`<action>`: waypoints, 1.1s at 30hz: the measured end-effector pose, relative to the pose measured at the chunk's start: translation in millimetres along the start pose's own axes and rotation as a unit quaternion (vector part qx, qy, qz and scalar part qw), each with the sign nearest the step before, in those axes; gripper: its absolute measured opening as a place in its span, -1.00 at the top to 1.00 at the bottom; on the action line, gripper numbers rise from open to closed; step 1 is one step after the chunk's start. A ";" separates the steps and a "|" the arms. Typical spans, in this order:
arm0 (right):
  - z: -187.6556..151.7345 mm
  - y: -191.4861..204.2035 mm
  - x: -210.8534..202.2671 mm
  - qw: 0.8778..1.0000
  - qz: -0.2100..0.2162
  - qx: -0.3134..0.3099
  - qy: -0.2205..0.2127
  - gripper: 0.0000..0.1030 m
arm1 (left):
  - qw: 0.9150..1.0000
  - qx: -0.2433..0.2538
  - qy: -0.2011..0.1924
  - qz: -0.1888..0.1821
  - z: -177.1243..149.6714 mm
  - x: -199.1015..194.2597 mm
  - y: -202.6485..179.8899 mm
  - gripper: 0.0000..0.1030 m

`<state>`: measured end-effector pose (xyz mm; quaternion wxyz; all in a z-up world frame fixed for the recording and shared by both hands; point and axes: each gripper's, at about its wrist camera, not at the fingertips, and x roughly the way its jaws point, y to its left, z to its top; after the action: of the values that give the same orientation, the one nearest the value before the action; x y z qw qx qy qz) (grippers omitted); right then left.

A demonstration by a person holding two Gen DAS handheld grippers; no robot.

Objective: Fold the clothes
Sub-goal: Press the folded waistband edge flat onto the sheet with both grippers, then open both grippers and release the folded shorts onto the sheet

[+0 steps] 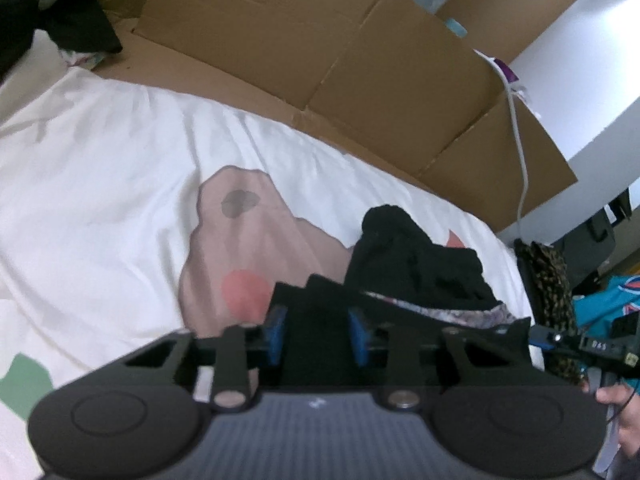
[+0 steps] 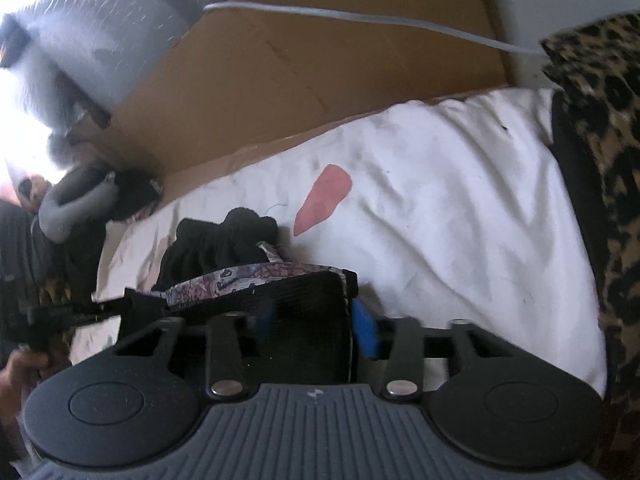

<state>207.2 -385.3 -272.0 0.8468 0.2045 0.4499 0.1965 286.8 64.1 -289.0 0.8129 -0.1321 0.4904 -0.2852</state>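
Tongs first: your left tongs (image 1: 316,334) are closed on a black band of cloth, with a blue pad (image 1: 277,334) pressed on each side of it. Your right tongs (image 2: 316,330) are closed on the other end of the same black garment (image 1: 416,264). In the right view one blue pad (image 2: 366,332) shows clearly and the black ribbed band fills the gap beside it.

That garment is dark, with a strip of purple patterned fabric (image 2: 256,274) along its top edge. Most of it sits in a bunched heap on the bed sheet (image 1: 100,152), which is white with pink and green shapes. Your two hands hold it near the edge of the bed closest to you.

To do this step well, I think you should keep both grips tight and pull your hands gently apart. That should make the top edge go straight. Then lift a little so the bunched part can hang and shake loose. Lay it down flat on a bare part of the sheet before you make any fold. Go slowly, as thin cloth can slip out of the pads.

Flat cardboard (image 1: 360,48) stands along the far side of the bed like a wall. It looks like an opened-out box, not one that holds things. I see no basket or bin to tell you about.
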 end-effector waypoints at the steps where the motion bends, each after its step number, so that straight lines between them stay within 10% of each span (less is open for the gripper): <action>1: 0.7 1.3 -0.6 1.000 0.000 -0.003 -0.001 0.58 | 1.000 0.003 0.000 0.001 0.5 1.1 -0.7 0.74; 3: 2.3 3.6 -3.0 1.000 0.005 -0.005 -0.003 0.90 | 1.000 0.018 0.001 0.006 0.0 2.0 -4.1 0.90; 21: 12.1 6.5 18.6 0.999 -0.051 -0.016 -0.007 0.91 | 0.997 0.044 -0.008 0.061 -5.2 6.0 -2.0 0.94; 33: -2.0 19.9 37.0 0.995 -0.084 -0.046 0.014 0.34 | 0.990 0.094 0.012 0.108 -15.5 18.8 -16.0 0.25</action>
<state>221.7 -349.2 -287.9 0.8625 0.1243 0.4678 0.1474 274.6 41.1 -302.2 0.8416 0.0025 0.4827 -0.2421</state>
